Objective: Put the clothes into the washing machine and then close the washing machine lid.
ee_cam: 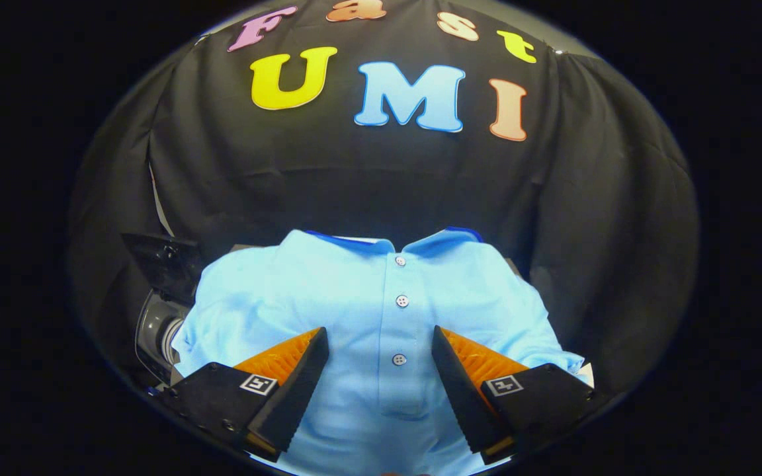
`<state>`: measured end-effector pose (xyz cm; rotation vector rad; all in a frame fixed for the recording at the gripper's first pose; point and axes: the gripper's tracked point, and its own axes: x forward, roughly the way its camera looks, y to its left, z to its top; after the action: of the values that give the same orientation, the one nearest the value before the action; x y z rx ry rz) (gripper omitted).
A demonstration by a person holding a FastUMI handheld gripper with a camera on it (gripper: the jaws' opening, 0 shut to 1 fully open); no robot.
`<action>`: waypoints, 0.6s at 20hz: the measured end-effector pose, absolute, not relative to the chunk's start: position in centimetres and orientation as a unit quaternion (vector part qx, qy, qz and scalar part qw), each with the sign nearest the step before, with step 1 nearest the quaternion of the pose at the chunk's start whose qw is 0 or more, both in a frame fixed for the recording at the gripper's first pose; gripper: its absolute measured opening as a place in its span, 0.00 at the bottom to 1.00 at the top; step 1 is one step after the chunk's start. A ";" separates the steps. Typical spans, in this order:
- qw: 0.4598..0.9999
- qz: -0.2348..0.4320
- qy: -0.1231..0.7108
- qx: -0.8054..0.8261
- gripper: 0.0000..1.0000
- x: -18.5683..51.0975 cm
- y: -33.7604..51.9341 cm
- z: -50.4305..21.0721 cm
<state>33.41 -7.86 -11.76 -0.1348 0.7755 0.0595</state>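
A light blue polo shirt [381, 291] lies spread flat, its darker blue collar at the far end and a buttoned placket running down its middle. My gripper [380, 337] hovers just over the shirt's lower chest, open wide, one finger on either side of the placket. A button sits in the gap between the fingers. Nothing is held. To the left of the shirt, partly covered by its sleeve, a grey washing machine [159, 330] shows a round opening and a dark raised lid [163, 261].
Black cloth walls close in the booth behind and on both sides of the shirt. The washing machine stands close against the left wall, low beside the left finger.
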 end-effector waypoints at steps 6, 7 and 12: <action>0.919 0.052 0.389 -0.036 0.96 33.3 -7.3 -11.8; 0.919 0.054 0.389 -0.037 0.96 33.3 -7.3 -11.9; 0.923 0.056 0.379 -0.035 0.94 33.4 -7.2 -11.9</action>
<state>33.43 -7.16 -11.87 -0.0729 0.7785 0.1153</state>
